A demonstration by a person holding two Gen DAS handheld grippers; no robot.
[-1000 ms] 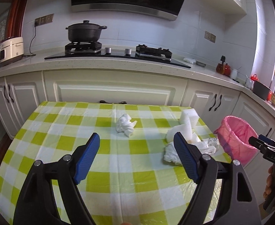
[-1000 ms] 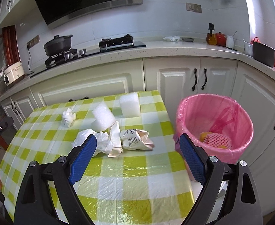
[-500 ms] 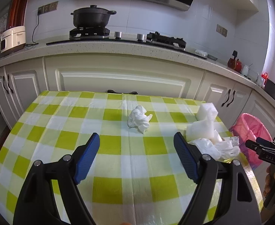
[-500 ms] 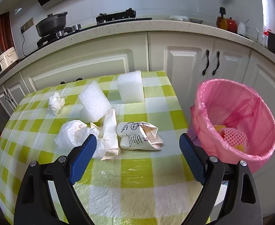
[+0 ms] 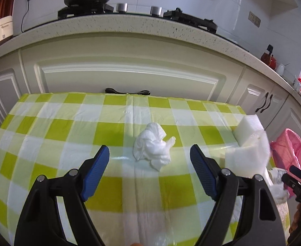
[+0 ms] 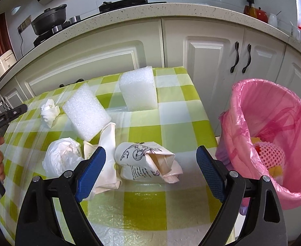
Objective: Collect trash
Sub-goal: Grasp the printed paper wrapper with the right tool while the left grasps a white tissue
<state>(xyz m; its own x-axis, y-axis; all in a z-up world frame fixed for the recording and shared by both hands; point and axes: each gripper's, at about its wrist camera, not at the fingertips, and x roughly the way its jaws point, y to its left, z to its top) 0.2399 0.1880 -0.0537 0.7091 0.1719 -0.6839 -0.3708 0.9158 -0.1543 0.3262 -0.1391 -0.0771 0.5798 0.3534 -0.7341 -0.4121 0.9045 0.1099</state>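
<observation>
Left wrist view: the left gripper (image 5: pixel 149 157) hangs with its blue-padded jaws spread wide and empty, just short of a crumpled white paper tissue (image 5: pixel 152 150) that lies alone near the middle of the green-and-white checked tablecloth (image 5: pixel 54 127). That wad looks feather-light and soft; it should crush to almost nothing, so pinching across its bulky middle seems safest. Nothing stands between jaws and tissue. Two white foam blocks (image 5: pixel 247 149) sit well off to the right.

Right wrist view: the right gripper (image 6: pixel 150 165) is likewise wide apart and holding nothing, above a folded cream paper bag with black print (image 6: pixel 146 165). The bag is probably light but springy and a little slick; its thick folded body offers a better hold than a loose flap. Touching its left side lie a second cream wrapper (image 6: pixel 109 153) and a balled white plastic bag (image 6: pixel 61 157), which could get snagged together. The pink-lined waste bin (image 6: pixel 267 135) stands just beside the table's right edge, partly filled.
</observation>
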